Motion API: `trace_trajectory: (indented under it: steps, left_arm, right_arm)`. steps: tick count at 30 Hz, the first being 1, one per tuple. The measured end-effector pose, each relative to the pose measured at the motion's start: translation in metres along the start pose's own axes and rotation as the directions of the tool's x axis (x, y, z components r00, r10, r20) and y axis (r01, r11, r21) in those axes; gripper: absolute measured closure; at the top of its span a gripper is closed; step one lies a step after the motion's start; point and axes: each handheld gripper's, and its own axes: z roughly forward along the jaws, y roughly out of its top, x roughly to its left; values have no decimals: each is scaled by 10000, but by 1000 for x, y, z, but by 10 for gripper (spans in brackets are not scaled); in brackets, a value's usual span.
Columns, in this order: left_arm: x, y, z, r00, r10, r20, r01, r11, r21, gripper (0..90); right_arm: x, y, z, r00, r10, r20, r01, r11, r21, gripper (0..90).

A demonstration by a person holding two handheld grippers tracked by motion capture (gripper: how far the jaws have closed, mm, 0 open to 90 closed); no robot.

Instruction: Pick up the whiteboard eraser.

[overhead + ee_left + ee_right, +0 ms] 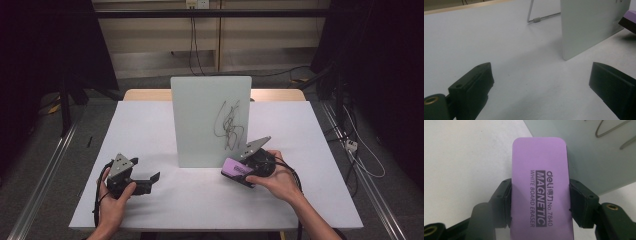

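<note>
Purple rectangular whiteboard eraser (540, 192) sitting lengthwise in right gripper (240, 172), jaws clamping its sides, nearing black scribble (230, 125) on upright white board (200, 115); left gripper (150, 180) lying open, idling on table (150, 125).

— What stands around the work surface?

— A white rectangular table (150, 120) with a pale wooden edge at its far side, on grey carpeted floor (45, 165).

— And behind it?

— A beige panelled wall (150, 40) with a white socket (196, 4) (black cables (194, 45) hang from it); the sides are dark.
</note>
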Motion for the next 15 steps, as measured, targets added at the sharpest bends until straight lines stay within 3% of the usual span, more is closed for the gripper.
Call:
trace_trajectory:
  steps: [8, 12, 15]
  left_arm:
    - [0, -1, 0, 9999, 10, -116, -11, 10000, -37, 51]
    - [1, -4, 2, 9997, -230, -31, 230, 9996, 141, 51]
    - [0, -4, 1, 9999, -104, -35, 105, 9998, 154, 51]
  right_arm:
    - [-2, -3, -6, 9998, 200, 37, -199, 9993, -310, 418]
    - [-4, -3, -9, 9995, 303, -85, -308, 9974, -646, 419]
    - [-6, -3, -8, 9996, 274, -79, -280, 9965, -793, 418]
